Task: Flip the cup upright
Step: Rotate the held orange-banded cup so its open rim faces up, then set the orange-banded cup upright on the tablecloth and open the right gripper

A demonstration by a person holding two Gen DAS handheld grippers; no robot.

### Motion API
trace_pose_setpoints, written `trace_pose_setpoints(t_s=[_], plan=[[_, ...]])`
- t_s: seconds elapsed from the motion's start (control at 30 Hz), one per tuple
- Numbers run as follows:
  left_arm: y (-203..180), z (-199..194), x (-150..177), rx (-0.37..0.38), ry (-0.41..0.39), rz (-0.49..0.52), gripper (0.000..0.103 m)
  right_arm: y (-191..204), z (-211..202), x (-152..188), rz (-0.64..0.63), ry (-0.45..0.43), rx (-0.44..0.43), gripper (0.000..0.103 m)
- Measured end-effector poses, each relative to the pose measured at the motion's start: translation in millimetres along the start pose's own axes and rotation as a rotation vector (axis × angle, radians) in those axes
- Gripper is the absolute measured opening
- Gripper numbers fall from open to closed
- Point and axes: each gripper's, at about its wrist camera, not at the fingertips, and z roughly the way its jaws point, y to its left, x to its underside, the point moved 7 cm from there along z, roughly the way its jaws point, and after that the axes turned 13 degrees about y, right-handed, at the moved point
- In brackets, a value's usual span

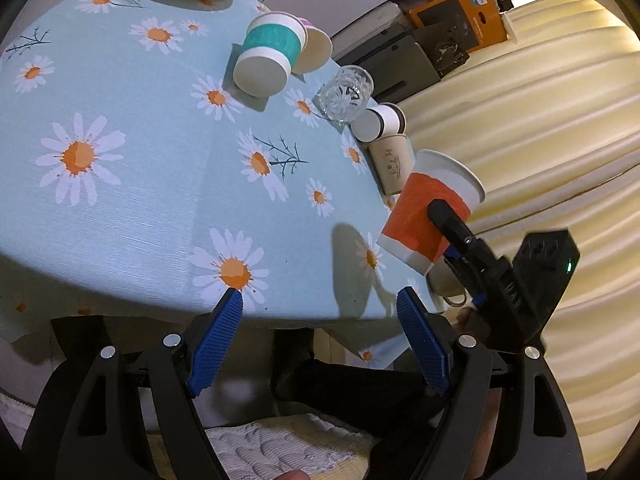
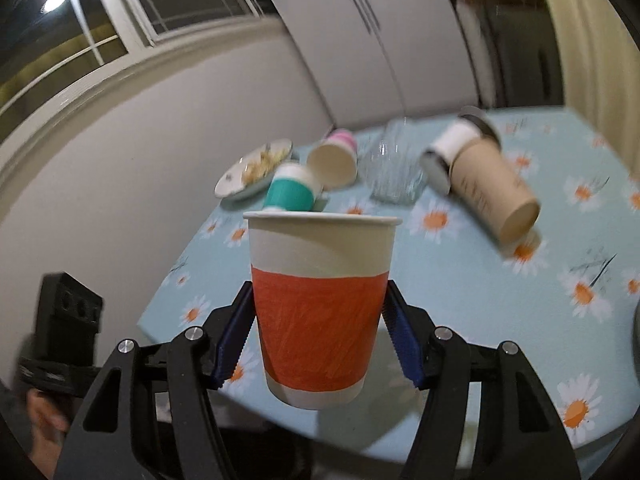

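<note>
The orange paper cup [image 2: 320, 312] is held upright, rim upward, clamped between the right gripper's [image 2: 318, 336] 2 fingers at lower centre; the left gripper [image 1: 320, 344] is spread, empty.

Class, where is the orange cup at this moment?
The orange cup is held upright in the right gripper, off the table's near edge, in front of the teal cup.

Right claw [image 2: 318, 334] clamped tight, raised; left claw [image 1: 320, 344] agape, idle
</note>
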Motion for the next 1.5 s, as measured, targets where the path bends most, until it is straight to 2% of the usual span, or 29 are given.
trace_pose_setpoints(t_s=[0.27, 0.33, 0.53, 0.87, 1.1, 1.23, 1.4, 1.5], plan=[[6, -14, -4, 0.048, -0.039, -0.024, 0.077, 11, 16, 17, -0.123, -0.253, 0.25, 0.063], [7, -16, -5, 0.052, -0.047, -0.028, 0.077, 10, 25, 21, -0.122, -0.274, 0.27, 0.063], [-1, -18, -3, -0.02, -0.068, 0.028, 0.077, 1, 38, 29, -0.09, -0.333, 0.312, 0.063], [3, -18, -5, -0.032, -0.071, 0.02, 0.077, 5, 45, 41, -0.158, -0.329, 0.378, 0.063], [7, -18, -6, -0.043, -0.073, 0.008, 0.077, 12, 48, 49, -0.196, -0.298, 0.386, 0.063], [9, -20, -6, -0.048, -0.08, 0.001, 0.077, 10, 46, 49, -0.175, -0.292, 0.382, 0.063], [13, -22, -8, -0.055, -0.088, -0.009, 0.077, 7, 43, 49, -0.145, -0.279, 0.362, 0.079], [14, -23, -8, -0.06, -0.093, -0.011, 0.077, 8, 38, 49, -0.144, -0.28, 0.361, 0.08]])
